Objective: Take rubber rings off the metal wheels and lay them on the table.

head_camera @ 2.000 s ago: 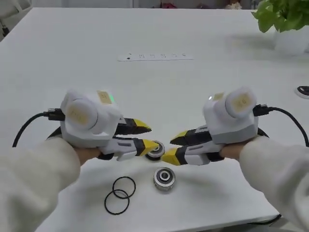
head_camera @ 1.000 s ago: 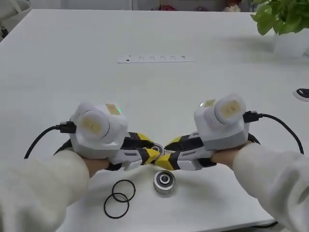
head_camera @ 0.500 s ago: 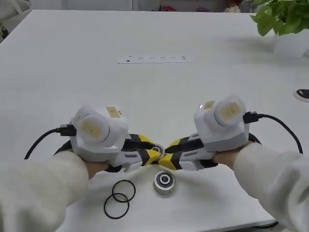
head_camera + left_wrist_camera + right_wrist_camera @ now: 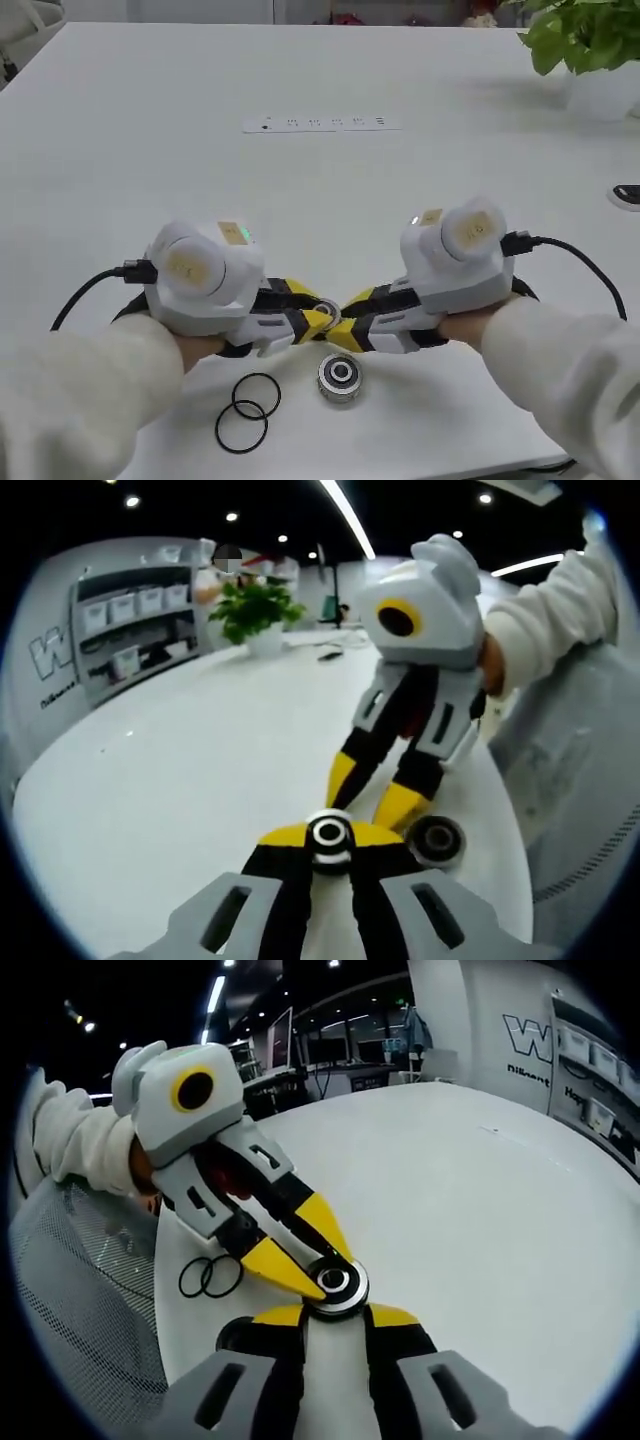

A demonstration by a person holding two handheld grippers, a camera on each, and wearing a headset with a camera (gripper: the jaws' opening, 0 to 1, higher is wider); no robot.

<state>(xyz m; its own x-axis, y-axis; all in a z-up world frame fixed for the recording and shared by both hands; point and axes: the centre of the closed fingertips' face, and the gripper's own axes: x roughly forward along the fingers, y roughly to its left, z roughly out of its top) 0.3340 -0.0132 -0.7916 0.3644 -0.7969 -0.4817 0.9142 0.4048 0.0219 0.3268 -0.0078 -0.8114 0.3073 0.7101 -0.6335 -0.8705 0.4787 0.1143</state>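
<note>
Bright, even overhead light; soft shadows on the table (image 4: 320, 200); fisheye edges bend, perhaps slightly blurred.

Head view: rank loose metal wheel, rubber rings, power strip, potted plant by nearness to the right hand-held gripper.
1. Loose metal wheel, beside its tips.
2. Rubber rings, lower left.
3. Power strip, mid-table.
4. Potted plant, far right.

plant (image 4: 582, 30) cut off, held metal wheel (image 4: 326, 312) mostly hidden
</note>
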